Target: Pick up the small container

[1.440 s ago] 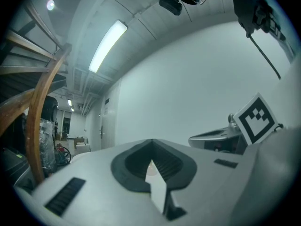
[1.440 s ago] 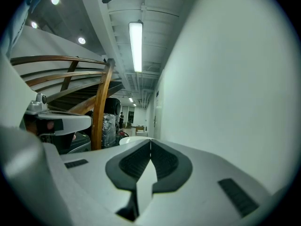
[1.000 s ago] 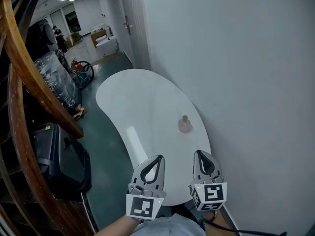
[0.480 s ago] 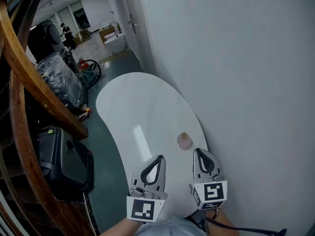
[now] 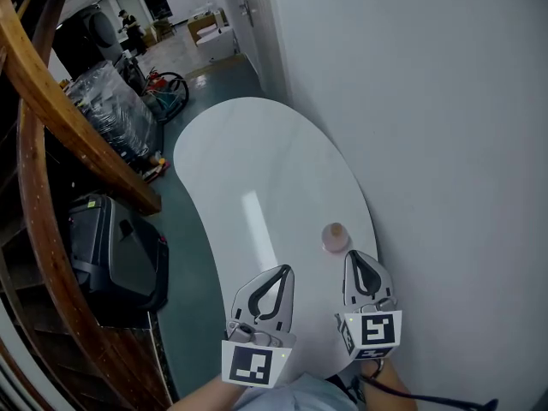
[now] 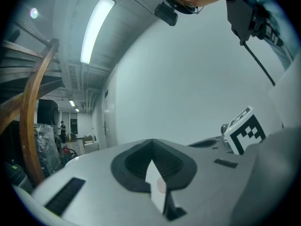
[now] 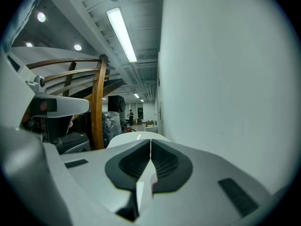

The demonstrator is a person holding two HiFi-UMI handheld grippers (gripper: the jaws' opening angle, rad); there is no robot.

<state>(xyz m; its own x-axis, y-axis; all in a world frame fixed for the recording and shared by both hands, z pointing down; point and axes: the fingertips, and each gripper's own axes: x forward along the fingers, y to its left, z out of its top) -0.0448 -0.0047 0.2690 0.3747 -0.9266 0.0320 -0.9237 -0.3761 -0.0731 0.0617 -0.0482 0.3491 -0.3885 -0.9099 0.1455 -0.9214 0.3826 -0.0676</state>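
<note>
The small container (image 5: pixel 334 236), pinkish with a tan lid, stands on the white kidney-shaped table (image 5: pixel 248 169) near its edge along the wall. My right gripper (image 5: pixel 358 256) is shut and empty, its tip just short of the container and slightly to its right. Also shut and empty, my left gripper (image 5: pixel 283 269) hovers over the table's near end, to the left of the container. In the left gripper view the jaws (image 6: pixel 151 141) meet at the tip, and a pinkish patch shows in the slit behind them. The jaws meet likewise in the right gripper view (image 7: pixel 150 140), where the container is hidden.
A plain white wall (image 5: pixel 428 144) runs along the table's right side. To the left are a black case (image 5: pixel 120 259) on the floor, a curved wooden railing (image 5: pixel 38 127) and plastic-wrapped goods (image 5: pixel 111 114). A person (image 5: pixel 128 22) stands far down the room.
Both grippers have advanced over the table's near end, and the gap between the right gripper's tip and the container has shrunk. The jaws stayed as they were.
</note>
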